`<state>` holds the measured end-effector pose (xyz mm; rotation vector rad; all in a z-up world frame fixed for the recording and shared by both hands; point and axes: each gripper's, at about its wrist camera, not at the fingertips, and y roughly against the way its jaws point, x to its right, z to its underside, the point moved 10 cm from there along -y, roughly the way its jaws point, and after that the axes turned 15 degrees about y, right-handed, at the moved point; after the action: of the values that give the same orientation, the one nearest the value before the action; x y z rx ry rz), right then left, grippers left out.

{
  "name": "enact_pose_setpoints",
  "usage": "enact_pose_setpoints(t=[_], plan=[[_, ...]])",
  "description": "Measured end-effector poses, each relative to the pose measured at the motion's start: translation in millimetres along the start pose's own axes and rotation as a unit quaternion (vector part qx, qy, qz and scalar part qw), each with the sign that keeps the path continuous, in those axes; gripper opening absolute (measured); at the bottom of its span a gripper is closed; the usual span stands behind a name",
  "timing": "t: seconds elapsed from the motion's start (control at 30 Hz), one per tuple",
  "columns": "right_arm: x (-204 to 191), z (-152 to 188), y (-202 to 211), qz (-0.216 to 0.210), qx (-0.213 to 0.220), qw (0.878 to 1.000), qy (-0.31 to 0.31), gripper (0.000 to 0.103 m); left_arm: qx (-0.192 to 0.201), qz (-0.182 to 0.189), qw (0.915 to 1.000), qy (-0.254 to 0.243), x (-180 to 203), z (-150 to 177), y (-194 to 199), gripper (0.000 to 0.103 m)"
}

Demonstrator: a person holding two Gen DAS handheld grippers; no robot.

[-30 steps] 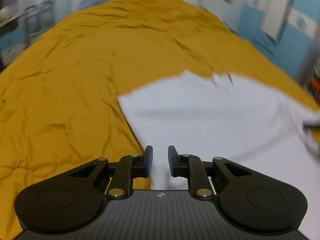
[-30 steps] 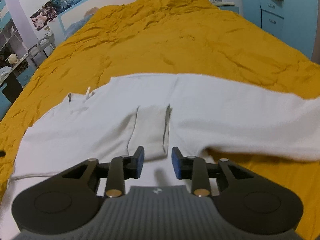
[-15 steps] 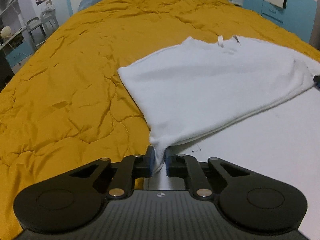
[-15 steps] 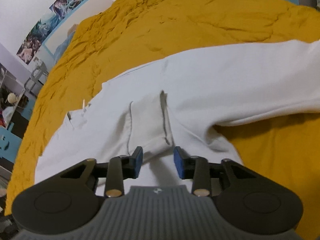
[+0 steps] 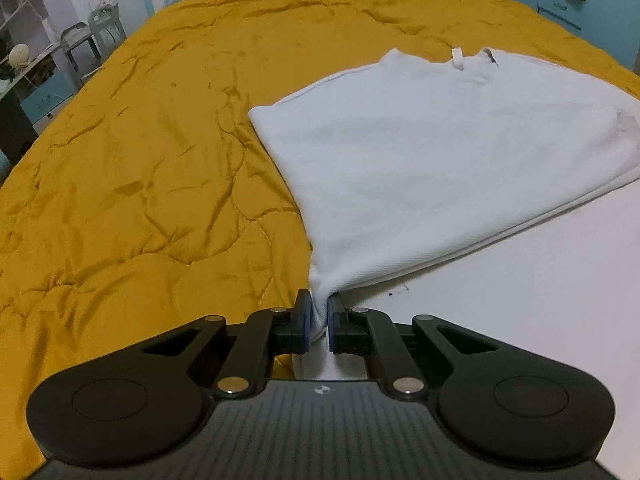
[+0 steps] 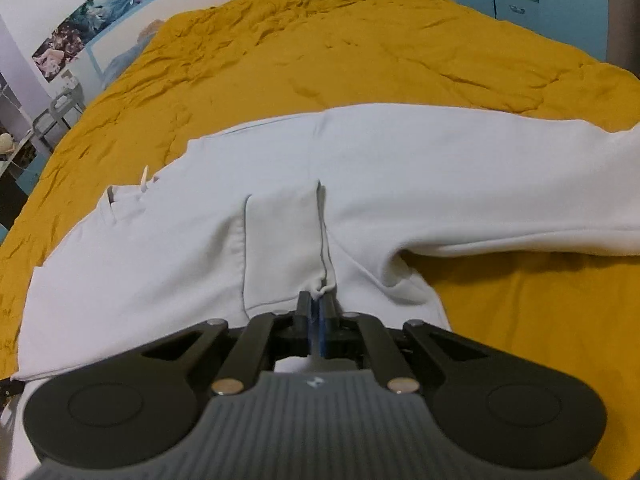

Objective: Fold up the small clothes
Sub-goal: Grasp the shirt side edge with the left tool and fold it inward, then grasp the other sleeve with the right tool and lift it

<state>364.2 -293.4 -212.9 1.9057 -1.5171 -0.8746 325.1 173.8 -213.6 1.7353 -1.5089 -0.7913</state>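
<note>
the left gripper [image 5: 318, 320] has just closed on the white garment [image 5: 420, 168]'s corner. the right gripper [image 6: 318, 320] has just pinched its hem, likely so both can lift for a fold.

blue cabinets [image 6: 516, 4], perhaps postered wall [image 6: 80, 36]

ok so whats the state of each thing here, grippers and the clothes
left gripper: shut on a bunched corner of the white garment
right gripper: shut on the garment's near edge, jaws just closed
white garment: spread flat, partly folded, one sleeve out sideways
yellow quilt: spread out, wrinkled
</note>
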Motion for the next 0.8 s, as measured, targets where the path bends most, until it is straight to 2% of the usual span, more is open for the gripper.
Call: enact_pose_setpoints(t=[0.13, 0.2, 0.33, 0.37, 0.4, 0.43, 0.5, 0.6, 0.7, 0.8], plan=[[4, -7, 12, 0.0, -0.003, 1.0, 0.01, 0.0, -0.017, -0.002, 0.9998, -0.003, 1, -4, 12, 0.011], [4, -13, 28, 0.004, 0.008, 1.0, 0.023, 0.005, -0.023, -0.005, 0.9997, -0.001, 1, -3, 25, 0.011], [29, -12, 75, 0.003, 0.033, 0.999, 0.018, 0.007, 0.011, 0.03, 0.9995, 0.001, 12, -13, 63, 0.013], [37, -12, 86, 0.005, 0.039, 0.999, 0.014, 0.011, 0.021, 0.038, 0.9991, 0.001, 17, -17, 71, 0.014], [46, -12, 98, 0.008, 0.046, 0.999, 0.008, 0.02, 0.033, 0.044, 0.9985, 0.0, 24, -22, 80, 0.015], [58, -11, 111, 0.013, 0.054, 0.998, -0.002, 0.024, 0.041, 0.048, 0.998, 0.001, 30, -26, 85, 0.017], [82, -9, 135, 0.023, 0.069, 0.997, -0.025, 0.025, 0.057, 0.056, 0.9967, 0.009, 46, -35, 94, 0.018], [131, 0, 171, 0.047, 0.095, 0.992, -0.074, 0.032, 0.075, 0.085, 0.9933, 0.022, 75, -44, 101, 0.022], [190, 16, 204, 0.082, 0.116, 0.981, -0.134, 0.038, 0.082, 0.094, 0.9919, 0.019, 104, -46, 98, 0.024], [253, 37, 233, 0.111, 0.134, 0.964, -0.202, 0.04, 0.068, 0.107, 0.9914, 0.032, 124, -42, 91, 0.024]])
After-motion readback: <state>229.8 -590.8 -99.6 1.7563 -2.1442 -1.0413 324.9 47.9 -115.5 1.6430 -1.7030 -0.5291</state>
